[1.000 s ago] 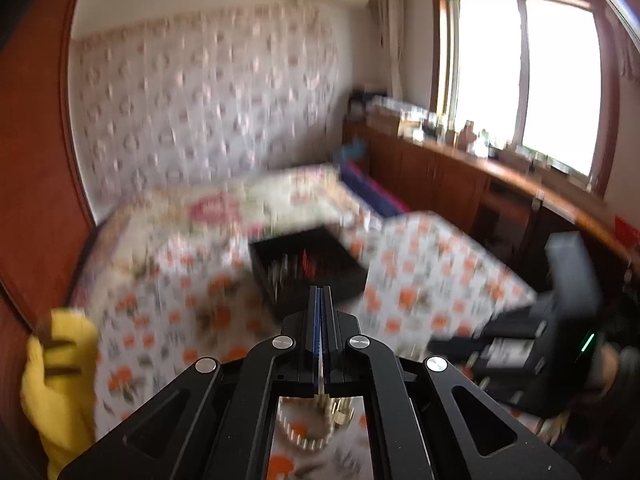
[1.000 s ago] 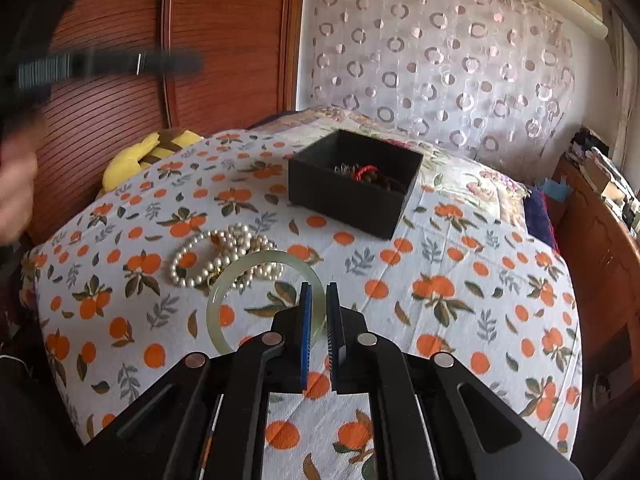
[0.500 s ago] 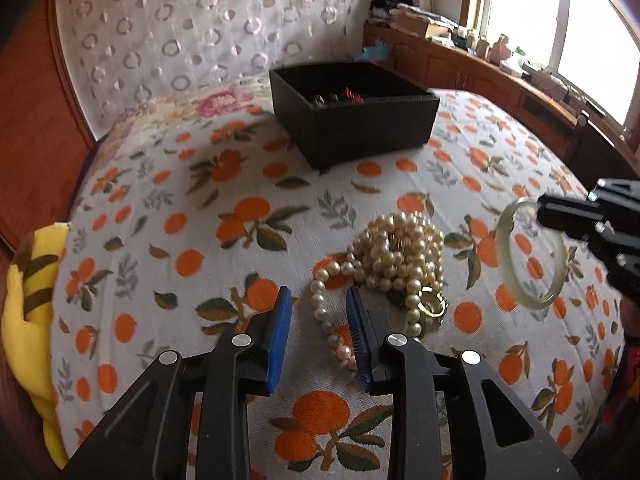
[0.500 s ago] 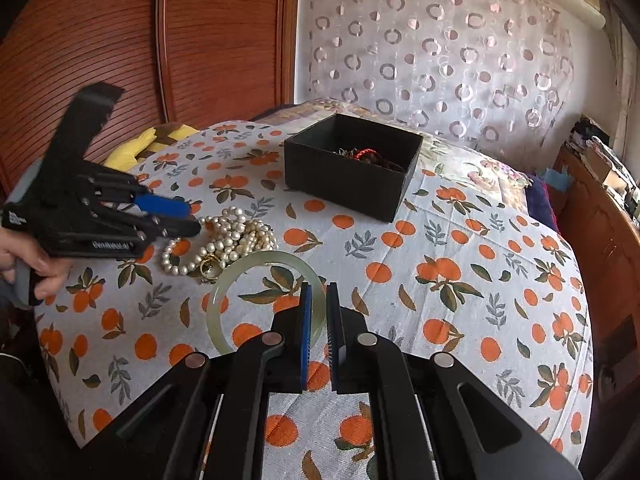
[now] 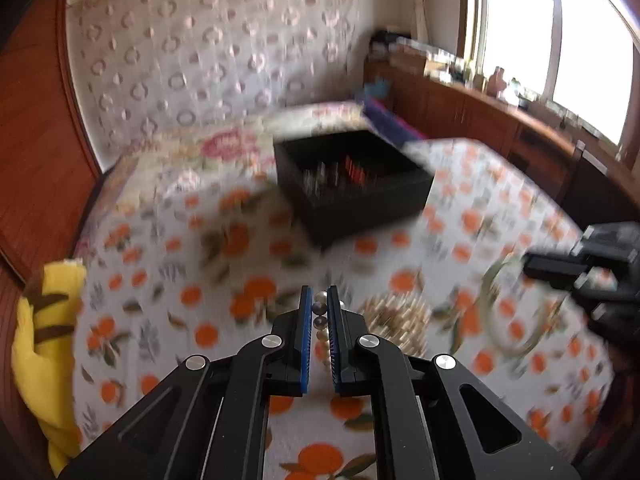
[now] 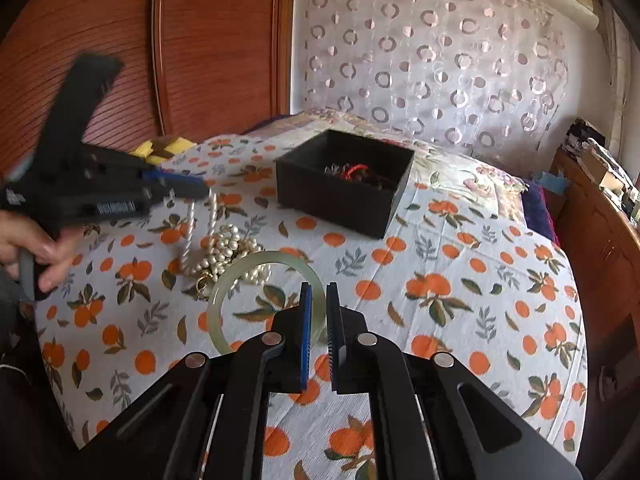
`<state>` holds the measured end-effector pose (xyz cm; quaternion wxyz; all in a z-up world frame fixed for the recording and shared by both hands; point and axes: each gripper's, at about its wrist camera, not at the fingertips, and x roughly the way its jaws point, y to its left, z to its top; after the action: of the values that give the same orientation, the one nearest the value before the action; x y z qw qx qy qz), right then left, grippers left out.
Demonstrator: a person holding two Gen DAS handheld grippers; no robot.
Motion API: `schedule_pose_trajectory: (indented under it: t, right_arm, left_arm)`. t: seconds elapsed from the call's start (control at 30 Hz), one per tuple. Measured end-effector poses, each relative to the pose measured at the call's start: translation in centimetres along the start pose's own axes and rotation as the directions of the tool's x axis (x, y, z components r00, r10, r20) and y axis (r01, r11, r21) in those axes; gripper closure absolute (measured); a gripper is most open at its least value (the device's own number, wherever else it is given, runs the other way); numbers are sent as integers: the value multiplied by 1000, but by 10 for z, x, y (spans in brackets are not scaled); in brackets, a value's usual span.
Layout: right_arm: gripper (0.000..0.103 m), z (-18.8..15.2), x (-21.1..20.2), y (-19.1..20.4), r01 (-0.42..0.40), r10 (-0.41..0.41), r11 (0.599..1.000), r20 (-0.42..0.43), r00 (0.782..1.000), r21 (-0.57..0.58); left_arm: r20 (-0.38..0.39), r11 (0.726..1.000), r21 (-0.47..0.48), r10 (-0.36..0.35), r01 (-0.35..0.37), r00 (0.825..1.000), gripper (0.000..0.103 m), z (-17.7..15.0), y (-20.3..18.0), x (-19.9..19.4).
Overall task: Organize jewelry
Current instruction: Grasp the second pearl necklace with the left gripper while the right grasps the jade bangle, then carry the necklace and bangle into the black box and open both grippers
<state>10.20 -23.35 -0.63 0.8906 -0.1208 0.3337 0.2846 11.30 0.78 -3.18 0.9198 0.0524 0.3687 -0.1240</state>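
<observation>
Having just closed, left fingers (image 5: 306,332) grasp the pearl necklace (image 5: 320,322); right fingers (image 6: 306,312) clamp the jade bangle (image 6: 224,300).

Daylight pours in from the blown-out window (image 5: 560,40), glaring white. Left wrist view smears with motion blur; right wrist view sharp. Fisheye bends and darkens every edge.

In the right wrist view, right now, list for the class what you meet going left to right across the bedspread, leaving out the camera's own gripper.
Person's hand → left gripper → pearl necklace → jade bangle → black box
</observation>
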Motion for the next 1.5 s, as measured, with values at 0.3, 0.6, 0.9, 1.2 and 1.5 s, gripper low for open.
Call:
schedule_pose_trajectory:
  t: [0.3, 0.6, 0.9, 1.2, 1.5]
  right_arm:
    - [95, 26, -10, -11, 20, -20, 1000, 54, 998, 9]
    - [95, 50, -19, -21, 39, -40, 999, 104, 994, 15]
    - [95, 74, -20, -35, 57, -60, 998, 134, 989, 30]
    - [95, 99, -6, -54, 97, -101, 995, 144, 984, 37]
    - [95, 115, 26, -69, 109, -115, 993, 117, 986, 54]
  left_arm:
    - [149, 1000, 27, -16, 12, 989, 96, 61, -21, -45]
    - [241, 999, 53, -4, -9, 970, 96, 97, -32, -74]
    - [289, 998, 54, 15, -32, 957, 96, 126, -33, -90]
    - [310, 996, 72, 32, -57, 950, 96, 160, -37, -86]
    - [293, 994, 74, 54, -79, 955, 96, 182, -34, -58]
